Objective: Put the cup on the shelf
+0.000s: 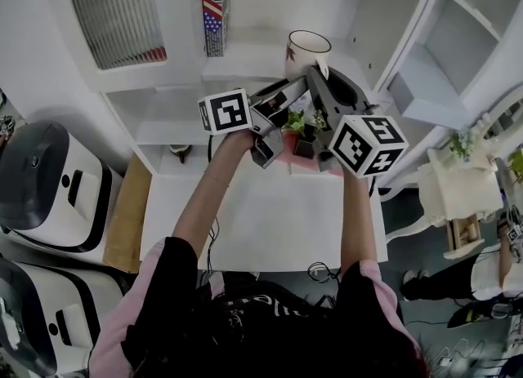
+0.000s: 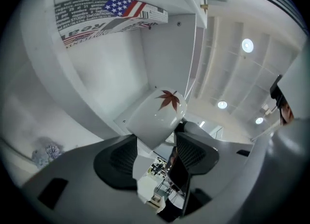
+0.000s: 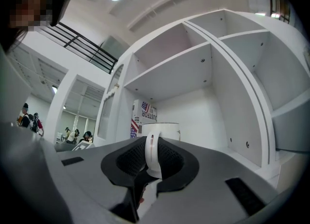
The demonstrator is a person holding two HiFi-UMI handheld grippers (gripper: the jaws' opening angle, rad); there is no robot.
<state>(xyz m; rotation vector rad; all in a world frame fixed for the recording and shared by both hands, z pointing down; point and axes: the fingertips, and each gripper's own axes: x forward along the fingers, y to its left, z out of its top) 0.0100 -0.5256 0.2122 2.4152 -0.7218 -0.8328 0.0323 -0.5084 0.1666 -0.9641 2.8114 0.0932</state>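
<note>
I am pinching the cup's (image 1: 308,46) handle with my right tongs (image 3: 151,157) at the shelf (image 1: 253,58). My left tongs (image 2: 157,140) are gaping near its base. Release is still pending, I judge.

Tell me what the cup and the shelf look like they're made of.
Cup: likely glazed ceramic; smooth glossy white wall with soft highlights and a red maple-leaf print.
Shelf: looks like white-painted or laminated board, wood or composite I can't tell; flat matte panels with small peg holes.
</note>
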